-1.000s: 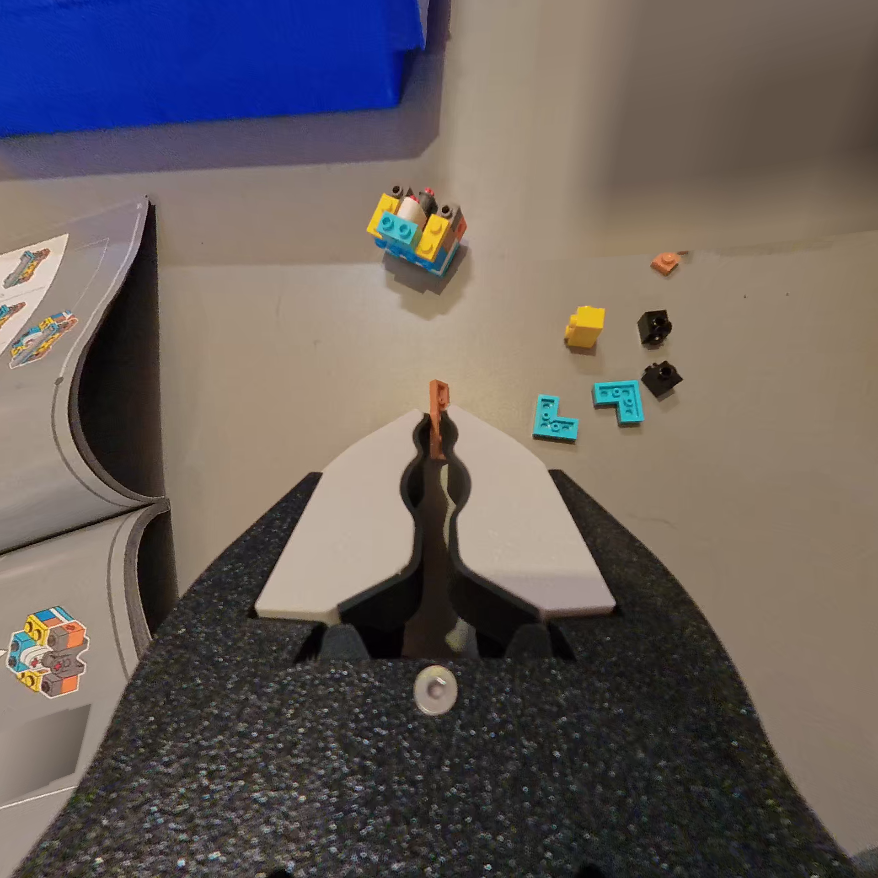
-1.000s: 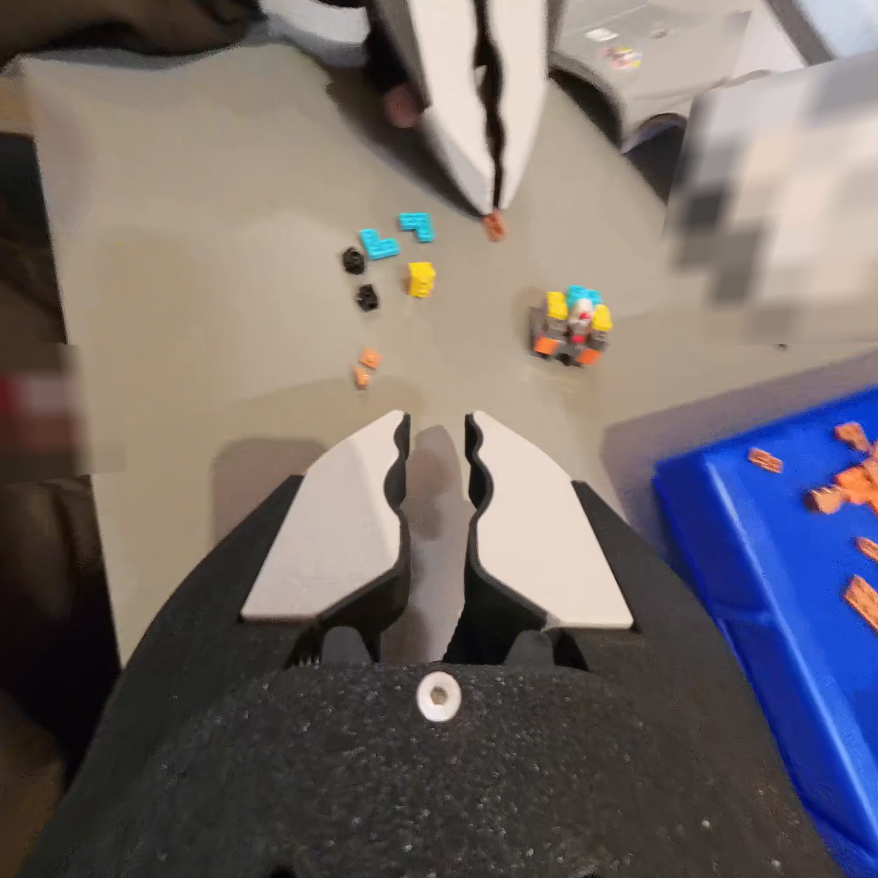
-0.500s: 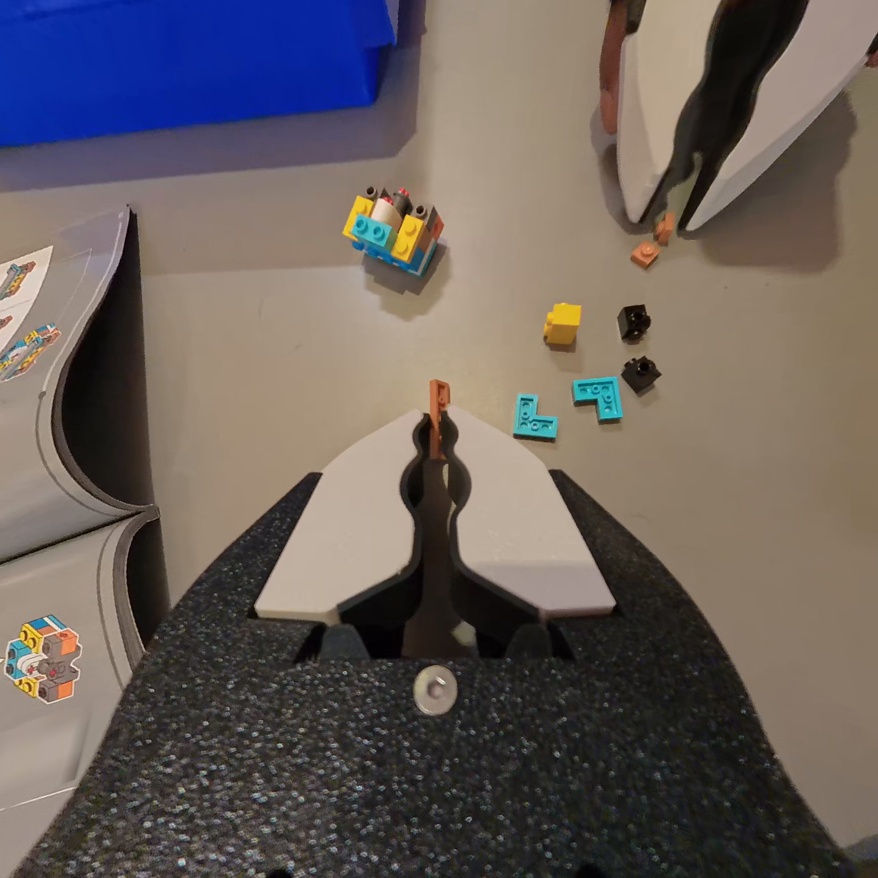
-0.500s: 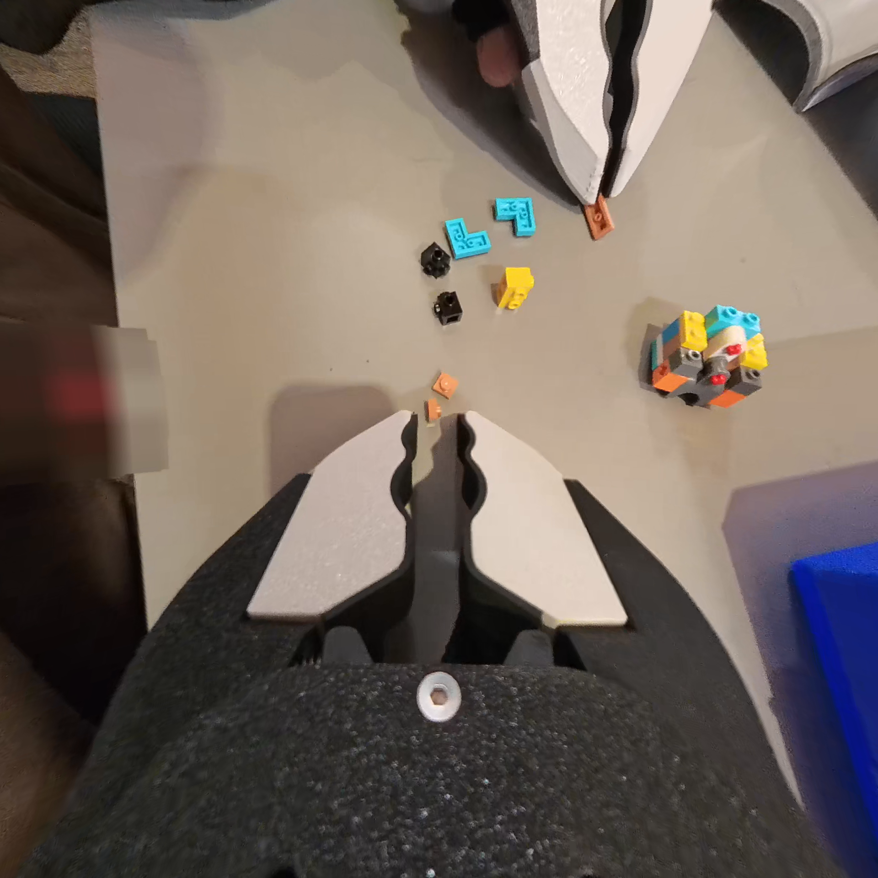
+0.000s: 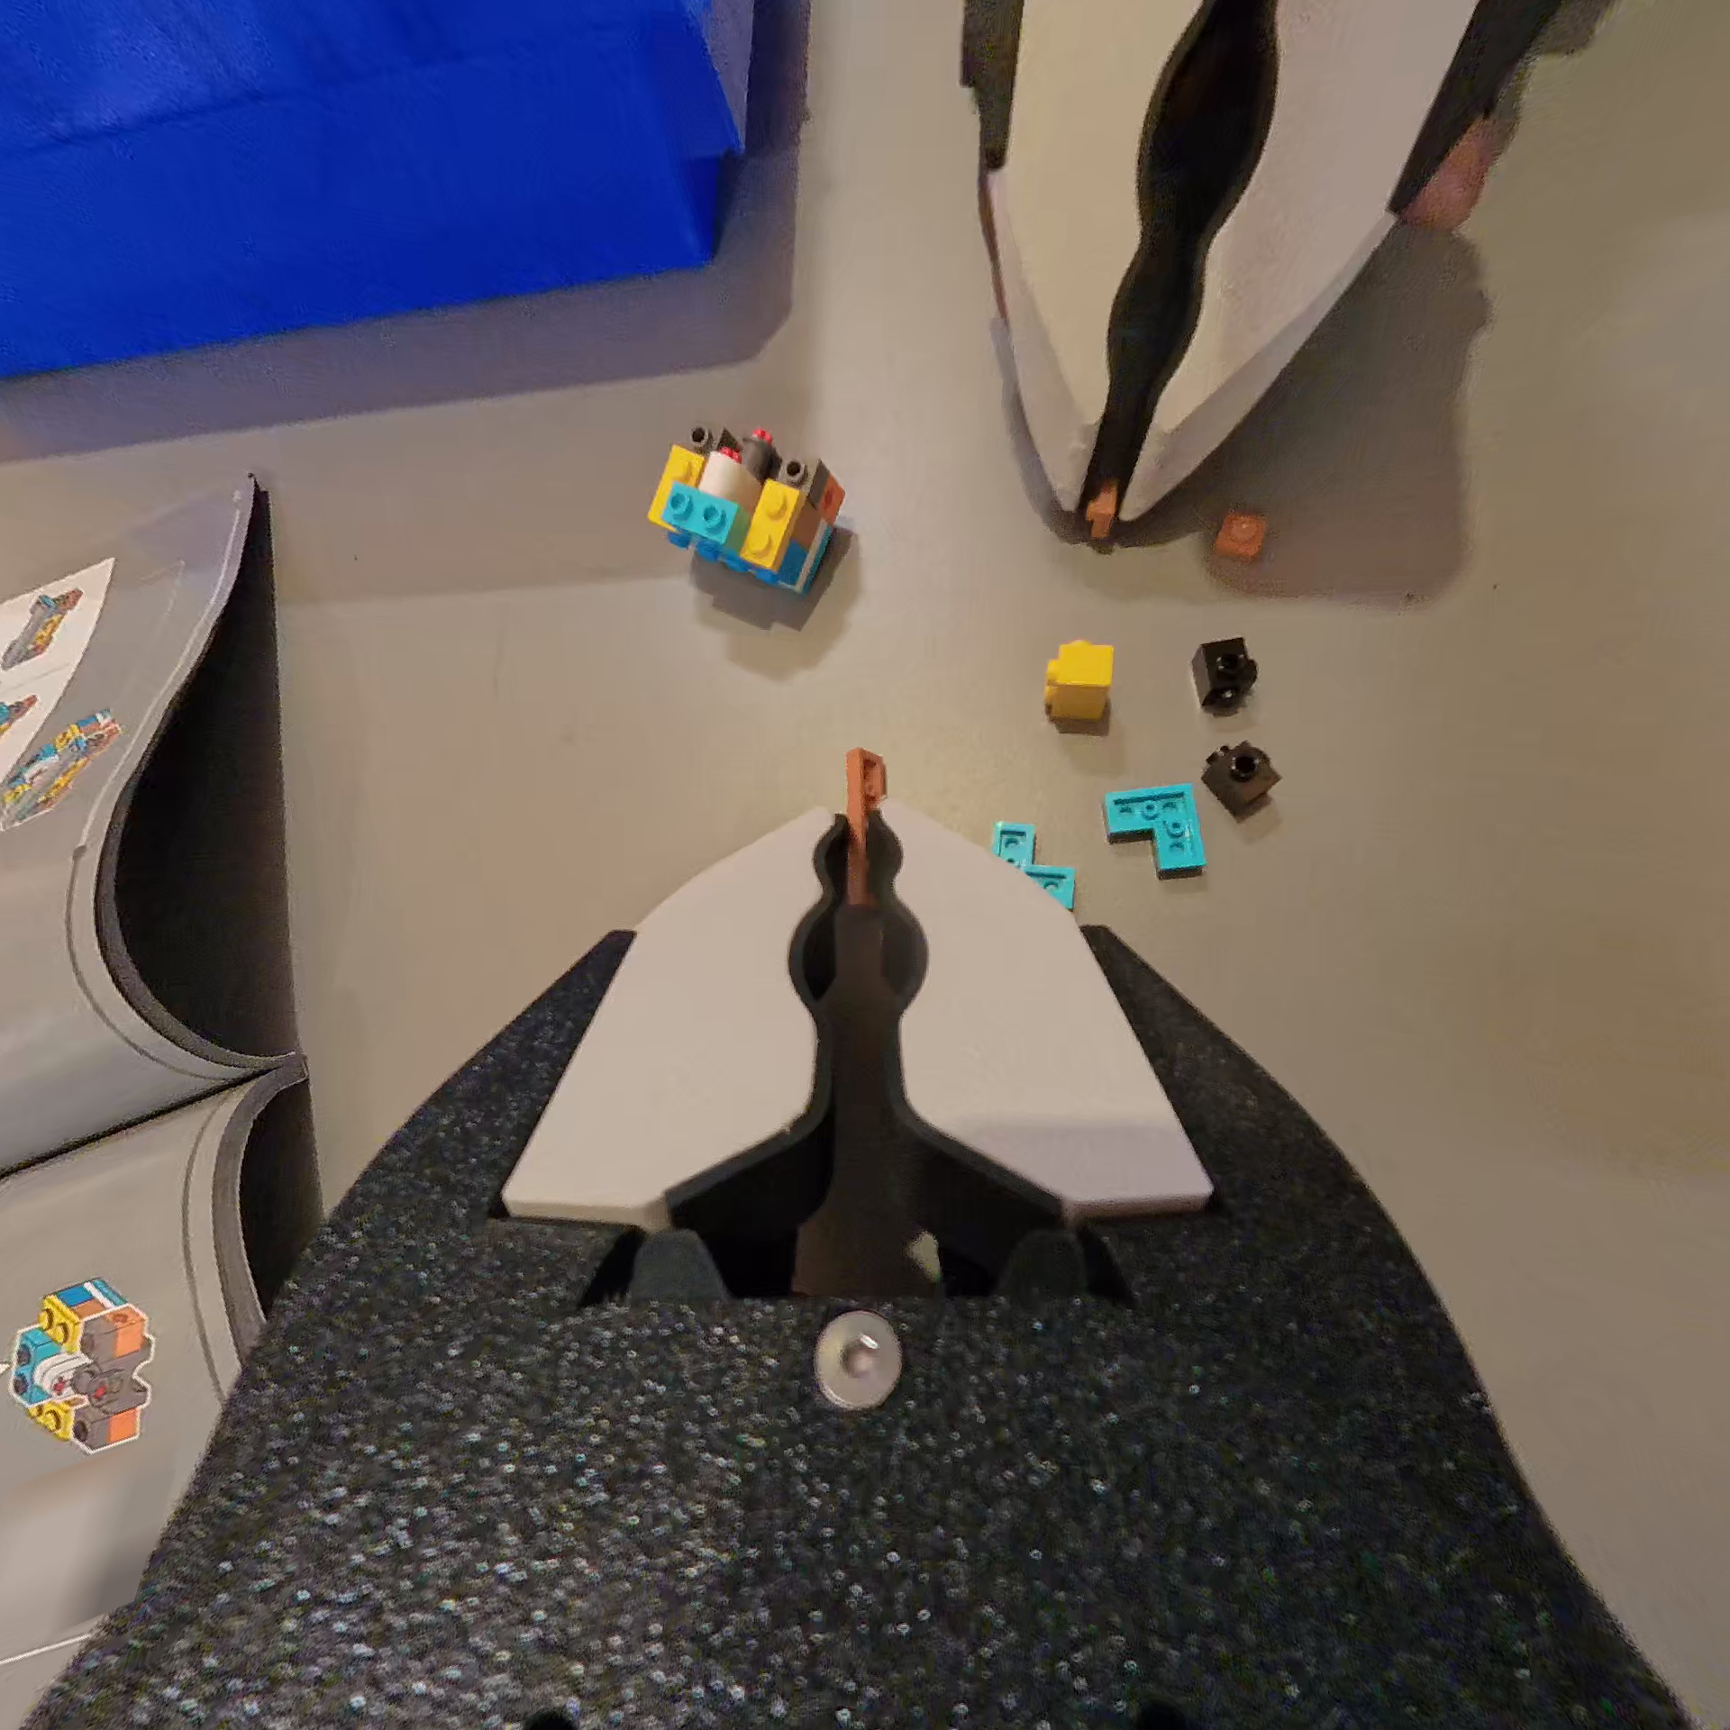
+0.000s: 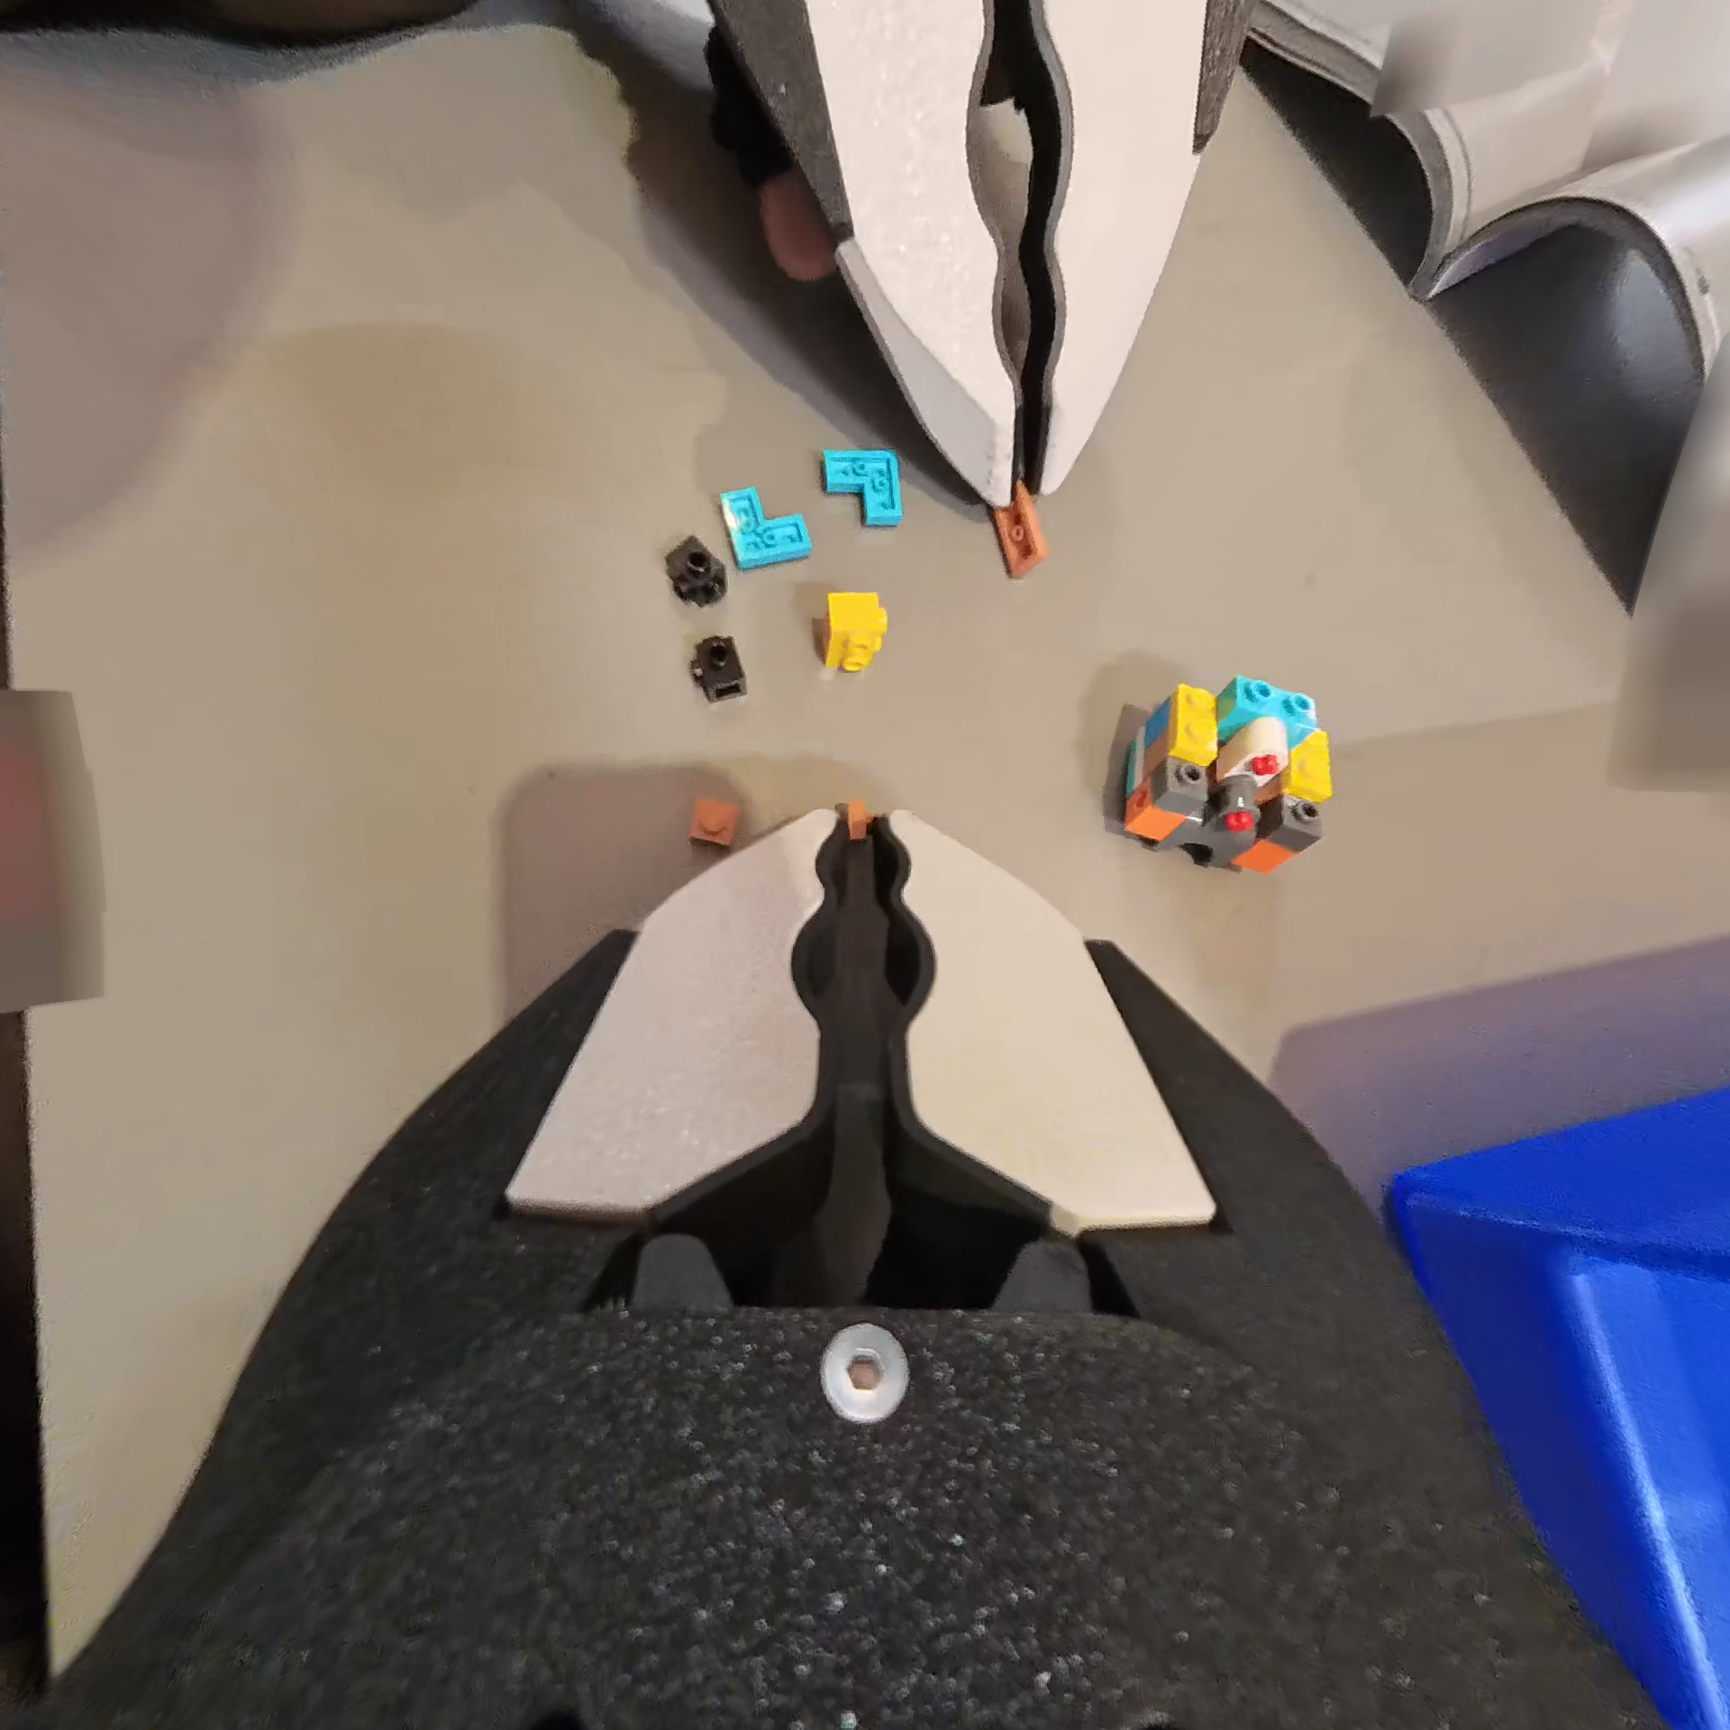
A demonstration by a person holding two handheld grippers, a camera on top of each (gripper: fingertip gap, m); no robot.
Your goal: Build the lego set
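My left gripper (image 5: 861, 822) is shut on a thin orange plate (image 5: 863, 786), held on edge above the table; it also shows in the right wrist view (image 6: 1022, 535). My right gripper (image 6: 857, 824) is shut on a small orange piece (image 6: 855, 816) at table level, also seen in the left wrist view (image 5: 1103, 505). A second small orange piece (image 6: 714, 822) lies just beside it. The partly built model (image 5: 744, 510) of yellow, teal, grey and orange bricks stands on the table between the grippers.
Loose on the table: a yellow brick (image 5: 1079, 679), two black bricks (image 5: 1224, 669) (image 5: 1240, 775), two teal L-shaped plates (image 5: 1156, 824) (image 5: 1034, 861). A blue bin (image 5: 356, 159) sits beyond the model. An open instruction booklet (image 5: 94, 1030) lies at the left. About 8 centimetres separates my left fingertips from my right.
My right gripper has come down to the two small orange pieces and shut on one. My left gripper still holds the orange plate and has shifted slightly.
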